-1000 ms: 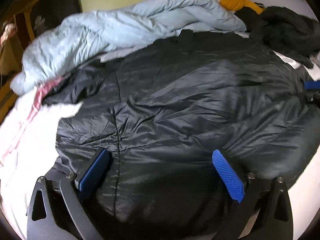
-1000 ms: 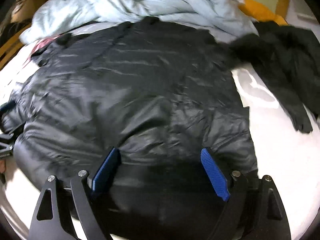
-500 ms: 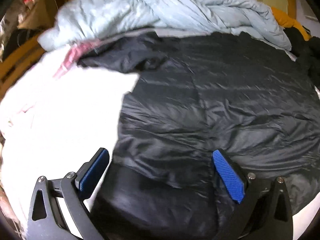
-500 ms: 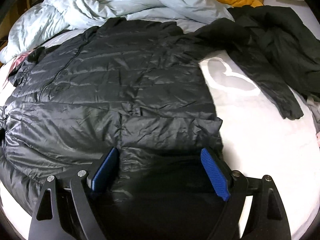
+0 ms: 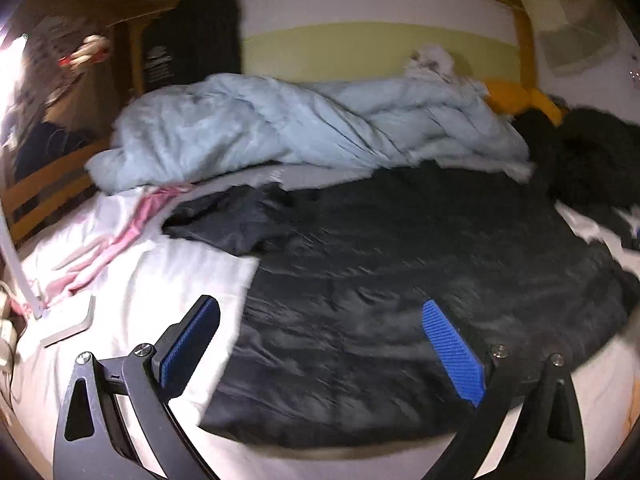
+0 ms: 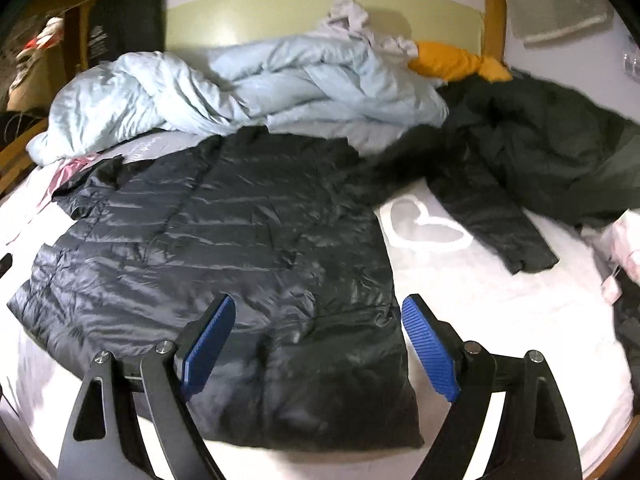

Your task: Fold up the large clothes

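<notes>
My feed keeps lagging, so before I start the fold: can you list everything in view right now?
puffer jacket: one, shiny black, spread flat on the bed, nearest both cameras
dark coat: one, dark, heaped at the right, one sleeve stretched over the sheet
duvet: one, pale blue, bunched along the far side behind the jacket
orange cloth: one, orange, at the far right end of the duvet
pink cloth: one, pink, on the sheet left of the jacket
bed sheet: one, white with a grey heart print
headboard: one, pale green panel in a wooden frame
left gripper: jaws open, blue pads, above the jacket's left edge, holding nothing
right gripper: jaws open, blue pads, above the jacket's near hem, holding nothing
</notes>
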A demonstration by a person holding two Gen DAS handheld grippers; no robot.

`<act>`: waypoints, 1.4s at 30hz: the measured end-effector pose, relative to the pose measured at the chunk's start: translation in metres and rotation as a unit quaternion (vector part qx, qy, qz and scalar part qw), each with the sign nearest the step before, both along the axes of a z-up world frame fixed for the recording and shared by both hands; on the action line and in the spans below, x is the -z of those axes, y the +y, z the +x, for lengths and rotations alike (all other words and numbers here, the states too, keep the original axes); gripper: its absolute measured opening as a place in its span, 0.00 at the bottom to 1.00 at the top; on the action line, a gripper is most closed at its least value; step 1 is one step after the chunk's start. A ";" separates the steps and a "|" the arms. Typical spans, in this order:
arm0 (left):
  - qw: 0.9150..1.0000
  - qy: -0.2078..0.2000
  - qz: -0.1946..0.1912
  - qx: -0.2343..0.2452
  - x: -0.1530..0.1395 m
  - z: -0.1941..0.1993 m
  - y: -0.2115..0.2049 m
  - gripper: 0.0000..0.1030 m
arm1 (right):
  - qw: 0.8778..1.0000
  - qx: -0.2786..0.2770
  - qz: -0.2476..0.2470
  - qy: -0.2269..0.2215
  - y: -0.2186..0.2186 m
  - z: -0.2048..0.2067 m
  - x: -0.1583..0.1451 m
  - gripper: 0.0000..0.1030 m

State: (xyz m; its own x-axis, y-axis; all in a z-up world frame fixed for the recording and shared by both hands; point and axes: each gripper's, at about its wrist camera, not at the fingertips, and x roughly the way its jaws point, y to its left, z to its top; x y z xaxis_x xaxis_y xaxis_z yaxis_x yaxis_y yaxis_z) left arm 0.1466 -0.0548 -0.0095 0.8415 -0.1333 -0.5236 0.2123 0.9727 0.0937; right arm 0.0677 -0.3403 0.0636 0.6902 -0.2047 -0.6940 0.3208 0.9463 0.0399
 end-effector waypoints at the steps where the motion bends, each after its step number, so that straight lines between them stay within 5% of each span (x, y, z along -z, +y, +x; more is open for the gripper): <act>1: 1.000 0.014 0.000 0.012 0.005 0.001 -0.008 0.98 | 1.000 -0.003 -0.001 -0.005 0.004 -0.004 -0.002 0.84; 6: 0.997 0.076 0.029 -0.001 0.034 0.014 -0.022 0.98 | 0.996 -0.008 0.093 0.007 0.004 -0.028 0.015 0.82; 7: 0.993 0.095 0.062 -0.028 0.046 0.019 -0.024 0.98 | 0.994 -0.011 0.106 0.009 0.004 -0.029 0.021 0.73; 8: 0.988 0.115 0.086 -0.053 0.058 0.027 -0.023 0.91 | 0.992 -0.012 0.120 0.023 0.003 -0.029 0.031 0.50; 9: 0.985 0.137 0.080 -0.064 0.067 0.035 -0.016 0.90 | 0.991 -0.014 0.125 0.043 0.002 -0.025 0.041 0.38; 12: 0.983 0.159 0.045 -0.085 0.074 0.048 0.001 0.91 | 0.988 -0.007 0.138 0.065 -0.008 -0.015 0.060 0.31; 14: 0.982 0.163 0.037 -0.086 0.075 0.052 0.006 0.92 | 0.987 0.030 0.140 0.074 -0.019 -0.011 0.070 0.15; 26: 0.990 0.125 0.006 -0.064 0.054 0.042 0.012 0.86 | 0.987 0.071 0.113 0.085 -0.036 -0.001 0.079 0.12; 29: 0.997 0.061 -0.008 -0.046 0.027 0.021 0.010 0.86 | 0.993 0.053 0.102 0.023 -0.028 -0.018 0.049 0.13; 33: 0.998 -0.047 0.024 -0.023 -0.002 -0.010 -0.003 0.87 | 0.998 0.033 0.045 -0.030 -0.008 -0.041 0.020 0.13; 37: 0.996 -0.087 0.020 0.008 -0.011 -0.031 -0.012 0.87 | 0.998 0.014 0.040 -0.042 0.002 -0.045 0.013 0.13; 39: 0.995 -0.102 0.011 0.019 -0.017 -0.042 -0.015 0.91 | 0.998 0.013 0.030 -0.048 0.007 -0.046 0.008 0.23; 41: 0.993 -0.119 0.004 0.027 -0.022 -0.054 -0.019 0.95 | 0.998 0.017 0.017 -0.061 0.011 -0.049 0.004 0.55; 42: 0.992 -0.124 0.000 0.030 -0.022 -0.059 -0.020 0.97 | 0.997 0.016 0.012 -0.073 0.014 -0.051 0.000 0.63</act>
